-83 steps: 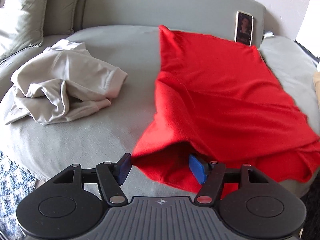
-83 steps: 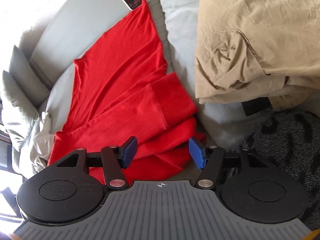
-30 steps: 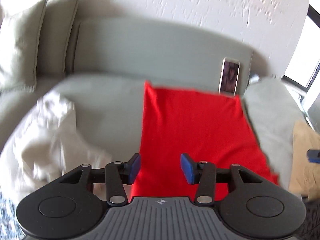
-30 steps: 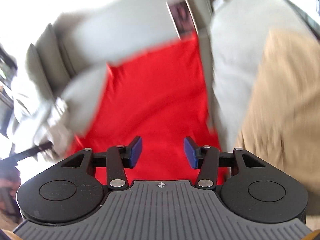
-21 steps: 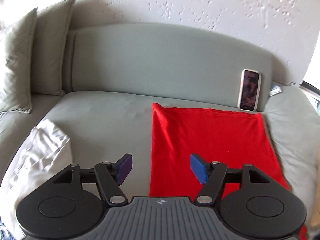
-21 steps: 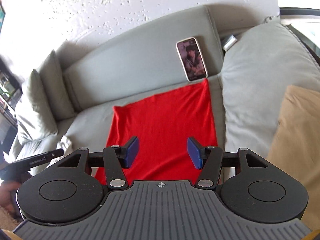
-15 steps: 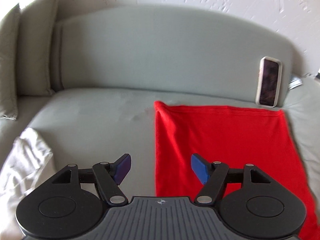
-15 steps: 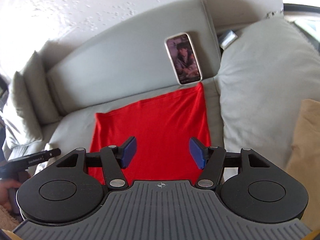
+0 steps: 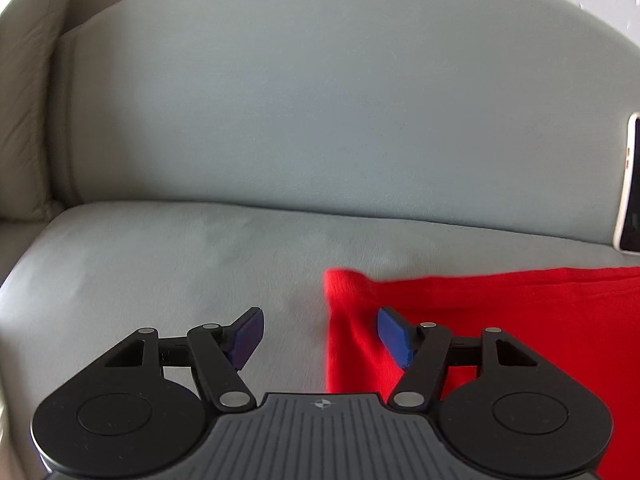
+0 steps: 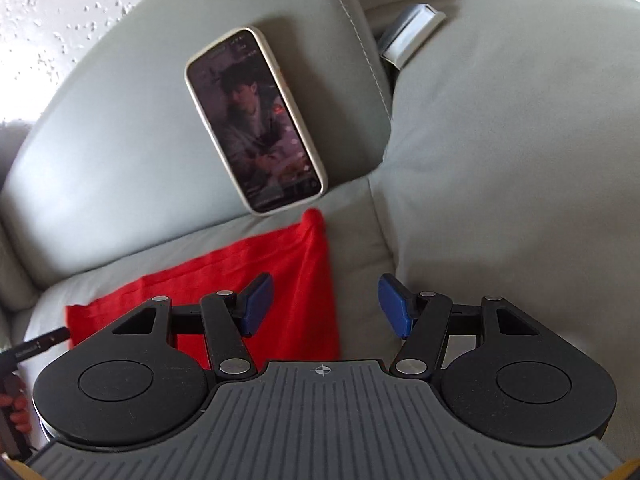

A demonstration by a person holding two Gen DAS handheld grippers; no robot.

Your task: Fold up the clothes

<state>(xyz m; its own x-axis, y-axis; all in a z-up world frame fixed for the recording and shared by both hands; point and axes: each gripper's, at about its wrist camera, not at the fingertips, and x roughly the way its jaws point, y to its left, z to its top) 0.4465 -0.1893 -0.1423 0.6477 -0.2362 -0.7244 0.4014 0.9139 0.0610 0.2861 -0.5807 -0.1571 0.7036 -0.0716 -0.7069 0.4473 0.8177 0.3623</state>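
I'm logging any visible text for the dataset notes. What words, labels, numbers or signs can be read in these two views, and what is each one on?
No text can be read outright.
Phone screen leaning on the sofa back: small overlay text along its top and bottom, too small and blurred to read.
Left gripper's body at the right view's left edge: a small light marking, illegible.
Gripper bases: only a round crosshair emblem, no letters.
Red garment: no print visible.

Both grippers — left [image 9: 320, 338], right [image 10: 326, 306] — dropped to red cloth's [image 9: 500, 320] far corners.

Grey sofa [image 10: 120, 152]: phone [image 10: 254, 120] leans on its backrest; silver object [image 10: 412, 34] wedged beside right cushion [image 10: 520, 140].
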